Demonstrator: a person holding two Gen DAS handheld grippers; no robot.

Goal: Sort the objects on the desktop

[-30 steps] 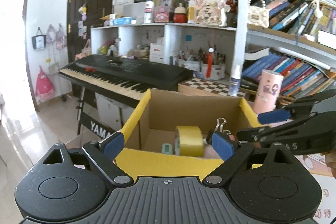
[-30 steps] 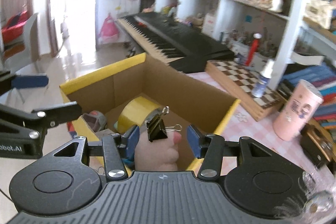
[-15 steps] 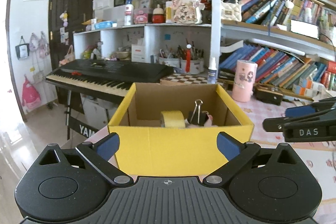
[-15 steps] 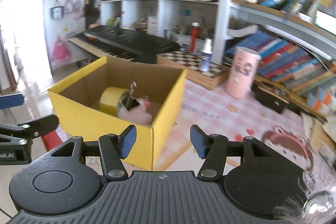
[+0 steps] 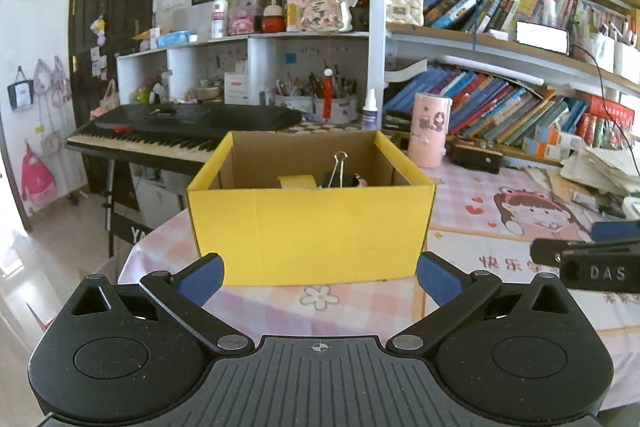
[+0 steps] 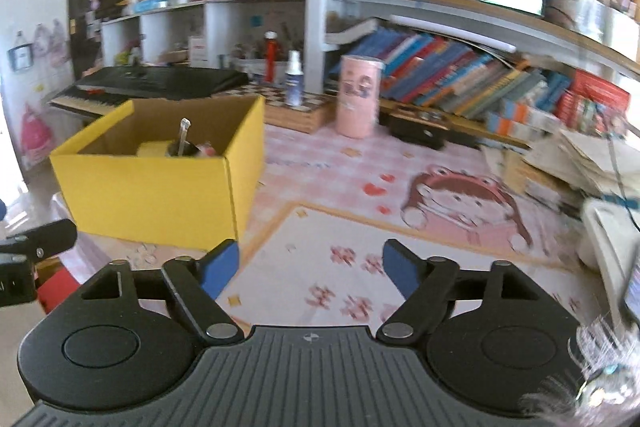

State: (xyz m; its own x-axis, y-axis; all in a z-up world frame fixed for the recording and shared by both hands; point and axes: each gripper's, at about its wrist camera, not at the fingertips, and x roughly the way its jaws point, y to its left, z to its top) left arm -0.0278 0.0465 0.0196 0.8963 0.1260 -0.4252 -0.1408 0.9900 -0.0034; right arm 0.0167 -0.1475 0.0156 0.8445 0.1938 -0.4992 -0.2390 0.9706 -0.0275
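Observation:
A yellow cardboard box (image 5: 308,231) stands on the pink tablecloth, also in the right wrist view (image 6: 160,203) at the left. Inside it I see a yellow tape roll (image 5: 297,181), a black binder clip (image 5: 339,175) and a bit of a pink toy (image 5: 361,181). My left gripper (image 5: 318,277) is open and empty, just in front of the box. My right gripper (image 6: 310,269) is open and empty, over the cloth to the right of the box; its side shows in the left wrist view (image 5: 588,259).
A pink cylinder (image 5: 430,129) and a small spray bottle (image 5: 370,111) stand behind the box. A black keyboard (image 5: 180,131) is at the back left. Bookshelves (image 5: 520,107) run along the right. Papers (image 6: 580,163) pile at the right table edge.
Both grippers have pulled back from over the box. The right gripper swung right, leaving the binder clip and pink toy in the box.

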